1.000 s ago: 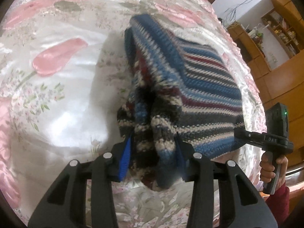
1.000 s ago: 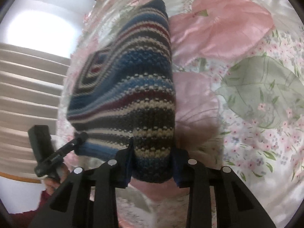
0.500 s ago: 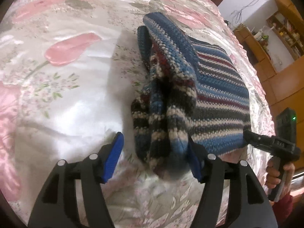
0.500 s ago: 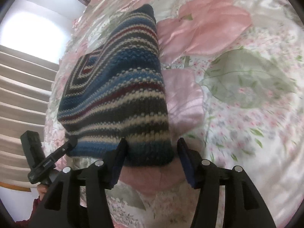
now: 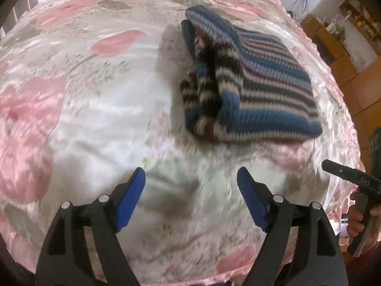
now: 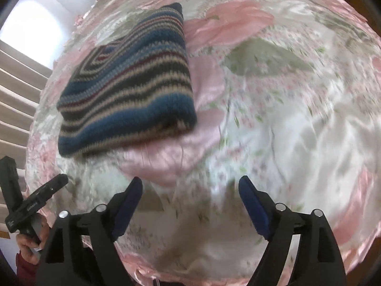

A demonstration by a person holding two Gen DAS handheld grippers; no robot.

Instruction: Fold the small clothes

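Observation:
A striped knit garment [image 5: 250,81] in blue, cream, black and dark red lies folded flat on the pink floral satin bedspread [image 5: 95,109]. From the right wrist the same garment [image 6: 128,88] sits up and to the left. My left gripper [image 5: 190,178] is open, well short of the garment, with nothing between its blue pads. My right gripper [image 6: 190,188] is open too, away from the garment and over bare bedspread [image 6: 285,119]. Each view catches the other gripper at its edge, held in a hand: the right one [image 5: 357,181] and the left one [image 6: 28,205].
The bedspread's near edge runs just in front of both grippers. Wooden cabinets and shelves [image 5: 345,31] stand beyond the bed. A bright window [image 6: 31,31] and pale slats [image 6: 14,109] show on the far side.
Both grippers were shut on the garment's near edge a second ago. They opened, let it drop flat onto the bedspread, and drew back toward the near edge.

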